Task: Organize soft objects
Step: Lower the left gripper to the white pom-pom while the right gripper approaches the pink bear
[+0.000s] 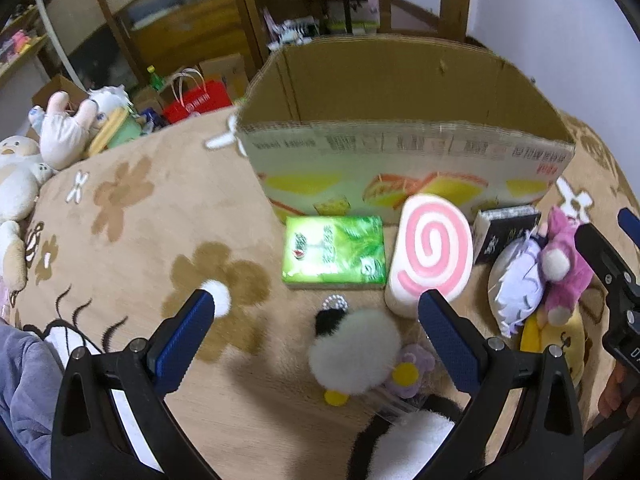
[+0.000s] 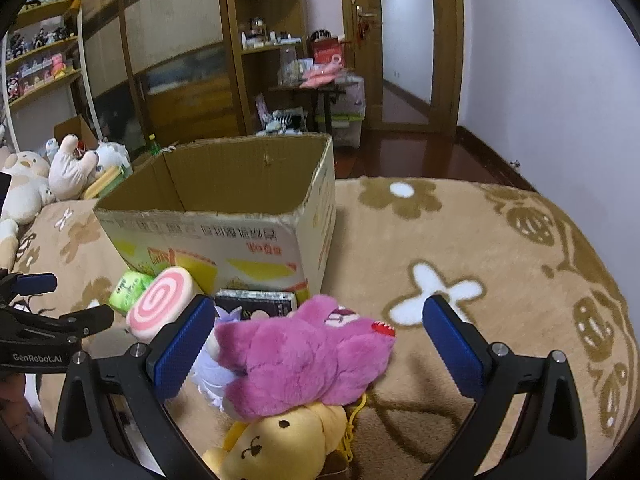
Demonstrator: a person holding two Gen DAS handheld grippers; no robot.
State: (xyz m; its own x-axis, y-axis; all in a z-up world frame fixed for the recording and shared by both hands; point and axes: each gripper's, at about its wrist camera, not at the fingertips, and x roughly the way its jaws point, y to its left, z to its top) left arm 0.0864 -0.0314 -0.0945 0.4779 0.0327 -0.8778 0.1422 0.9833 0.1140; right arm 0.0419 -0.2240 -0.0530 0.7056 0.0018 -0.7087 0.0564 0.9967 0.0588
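An open cardboard box (image 1: 400,152) (image 2: 224,232) stands on the flowered blanket. In front of it lie a green tissue pack (image 1: 334,252), a pink swirl cushion (image 1: 434,252) (image 2: 162,300) and a dark packet (image 1: 504,232) (image 2: 256,304). My left gripper (image 1: 320,308) is open above a white and black fluffy toy (image 1: 352,348). My right gripper (image 2: 320,320) is open around a pink plush bear (image 2: 304,352) (image 1: 560,268), which lies on a lilac plush (image 2: 208,372) (image 1: 516,284) and a yellow plush (image 2: 280,440).
Several plush toys (image 1: 60,132) (image 2: 60,176) sit at the blanket's left edge. A small flower charm (image 1: 412,368) lies beside the fluffy toy. Shelves, a cabinet and a doorway stand behind the bed. The blanket (image 2: 500,260) stretches right of the box.
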